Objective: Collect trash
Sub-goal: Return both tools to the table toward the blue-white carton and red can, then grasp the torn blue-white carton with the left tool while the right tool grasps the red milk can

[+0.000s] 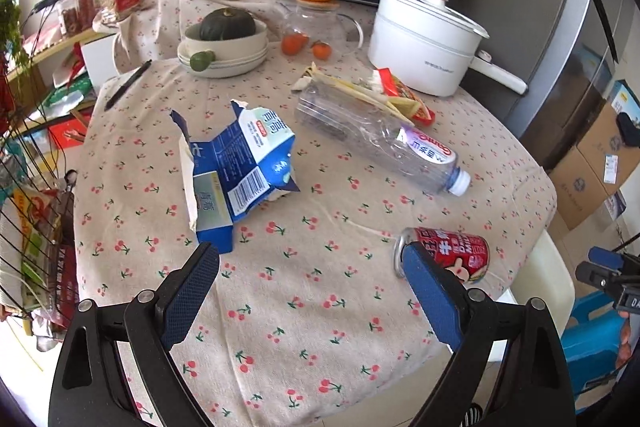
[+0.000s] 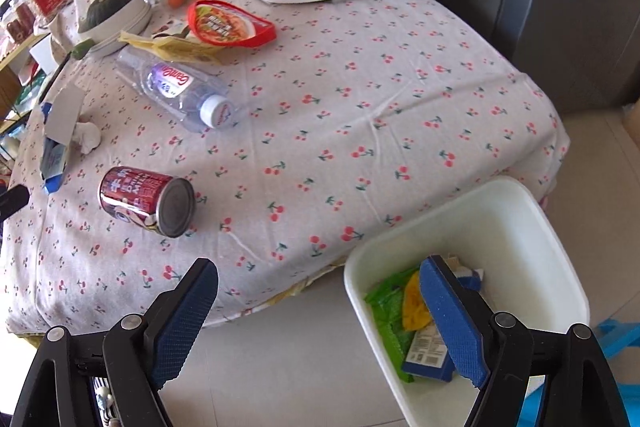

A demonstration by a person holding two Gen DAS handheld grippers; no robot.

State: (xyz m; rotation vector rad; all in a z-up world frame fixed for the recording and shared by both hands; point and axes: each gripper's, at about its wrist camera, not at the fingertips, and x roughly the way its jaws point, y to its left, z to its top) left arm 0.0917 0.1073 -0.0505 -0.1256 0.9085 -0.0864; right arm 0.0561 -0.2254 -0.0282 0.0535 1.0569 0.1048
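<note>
In the left wrist view, the left gripper [image 1: 310,263] has its jaws wide apart with nothing between them above the tablecloth [image 1: 304,307]; the torn blue carton [image 1: 240,167] lies just beyond its left finger and the red can [image 1: 452,253] is partly behind its right finger. In the right wrist view, the right gripper [image 2: 318,281] is also spread and empty at the table edge, the red can lying beyond its left finger and the white bin [image 2: 500,227] with wrappers [image 2: 390,307] under its right finger.

Can [image 2: 146,201] lies on table [image 2: 360,99] beside floor bin [image 2: 560,247]
</note>
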